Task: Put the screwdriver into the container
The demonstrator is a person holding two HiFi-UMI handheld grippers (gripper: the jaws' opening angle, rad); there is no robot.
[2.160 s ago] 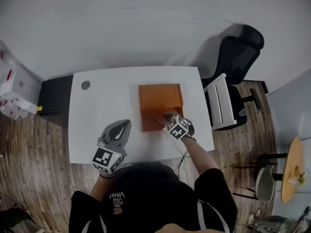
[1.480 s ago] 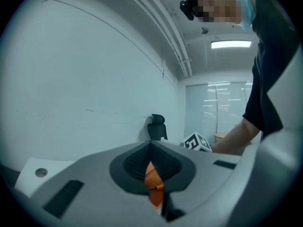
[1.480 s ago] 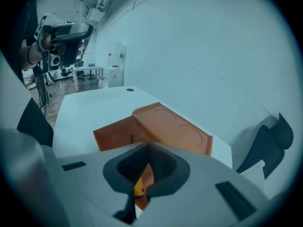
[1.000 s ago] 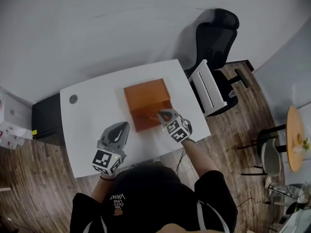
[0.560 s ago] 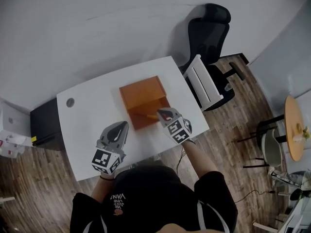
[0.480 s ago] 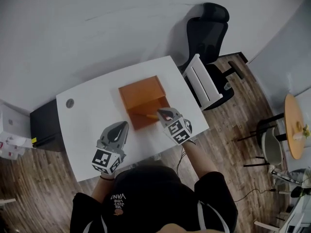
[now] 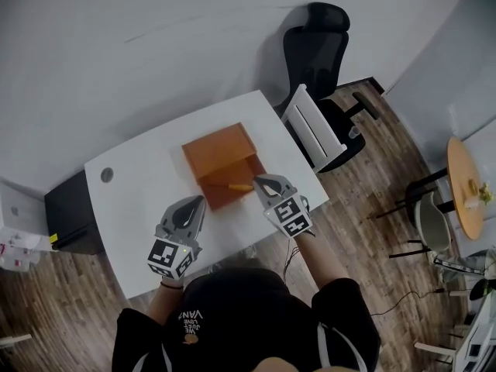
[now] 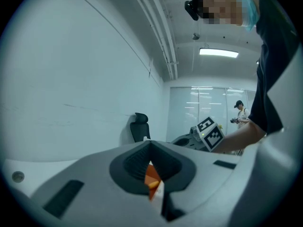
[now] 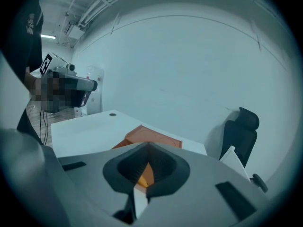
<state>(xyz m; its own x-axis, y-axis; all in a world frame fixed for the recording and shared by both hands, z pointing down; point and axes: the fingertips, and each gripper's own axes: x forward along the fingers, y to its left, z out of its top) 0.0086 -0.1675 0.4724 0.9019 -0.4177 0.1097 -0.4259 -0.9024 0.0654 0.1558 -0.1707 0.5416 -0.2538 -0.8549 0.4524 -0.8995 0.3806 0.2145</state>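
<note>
An orange container (image 7: 217,152) stands on the white table (image 7: 147,184). In its darker near half lies the screwdriver (image 7: 235,186), its orange-yellow handle pointing right. My right gripper (image 7: 260,180) is shut and empty, its tips just right of the handle at the container's front right corner. My left gripper (image 7: 198,201) is also shut and empty, low over the table to the front left of the container. Each gripper view shows a sliver of the container and of the handle through the gap behind its closed jaws: the screwdriver (image 8: 152,183) on the left, the screwdriver (image 9: 141,176) on the right.
A black office chair (image 7: 314,45) with a white part (image 7: 314,134) stands off the table's right end. There is a cable grommet (image 7: 106,174) near the table's far left corner and a black cabinet (image 7: 66,211) beside it. A round wooden table (image 7: 465,184) stands at far right.
The head camera has swung, so the table sits tilted in view. My right gripper, earlier over the container's near half, now sits at its right front corner. The left gripper has stayed put.
</note>
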